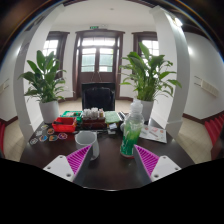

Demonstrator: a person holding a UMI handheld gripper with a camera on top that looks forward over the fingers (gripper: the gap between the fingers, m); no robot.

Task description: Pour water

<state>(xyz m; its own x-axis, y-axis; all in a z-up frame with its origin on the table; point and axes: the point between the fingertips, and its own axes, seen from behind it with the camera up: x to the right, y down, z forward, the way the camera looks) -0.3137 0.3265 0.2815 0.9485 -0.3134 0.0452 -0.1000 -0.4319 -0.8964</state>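
A bottle (131, 135) with a green lower part and a pale top stands upright on the dark table (112, 170), just ahead of my right finger. A clear empty cup (87, 142) stands to its left, close in front of my left finger's pad (82, 158). My gripper (114, 163) is open, low over the table, and nothing lies between the fingers. Both the bottle and the cup are a little beyond the fingertips, with a gap of bare table between them.
Behind the cup lie several red and green packets (66, 123). Papers (154, 133) lie to the right of the bottle. Two potted plants (45, 82) (150, 72) flank a dark fireplace (98, 96) beyond the table. A red seat (214, 126) is at the far right.
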